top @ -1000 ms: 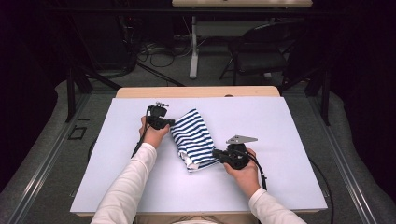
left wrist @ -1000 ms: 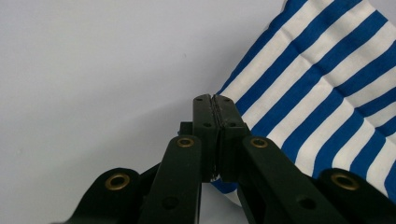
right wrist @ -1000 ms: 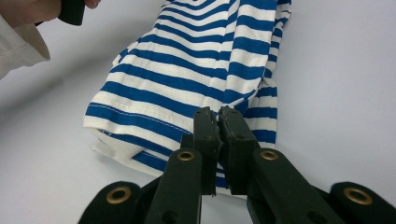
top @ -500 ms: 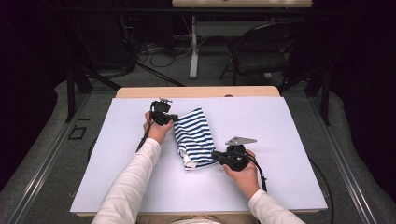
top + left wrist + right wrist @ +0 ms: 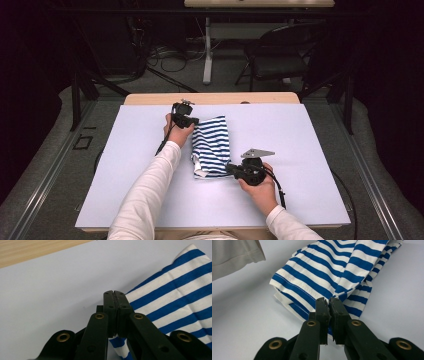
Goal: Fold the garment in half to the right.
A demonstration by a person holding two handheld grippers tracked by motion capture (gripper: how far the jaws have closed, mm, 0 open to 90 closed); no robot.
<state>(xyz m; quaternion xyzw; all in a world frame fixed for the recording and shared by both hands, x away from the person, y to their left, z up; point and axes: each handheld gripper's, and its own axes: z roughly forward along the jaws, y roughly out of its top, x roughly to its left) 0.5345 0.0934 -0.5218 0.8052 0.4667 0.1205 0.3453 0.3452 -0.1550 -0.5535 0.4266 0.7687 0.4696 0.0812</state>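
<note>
High view, from the near edge: right gripper (image 5: 236, 170) is clamped on the near end of the striped cloth (image 5: 211, 145), a soft blue-and-white folded bundle (creased, hemmed edges) lying mid-table (image 5: 310, 150). Left gripper (image 5: 192, 120) pinches its far corner, jaws together. Beyond the matte white tabletop, a wooden strip (image 5: 150, 98), then a dark chair (image 5: 280, 57).

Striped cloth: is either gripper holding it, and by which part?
Both are. The left gripper is shut on the striped cloth at its far left corner; the right gripper pinches its near right edge.
</note>
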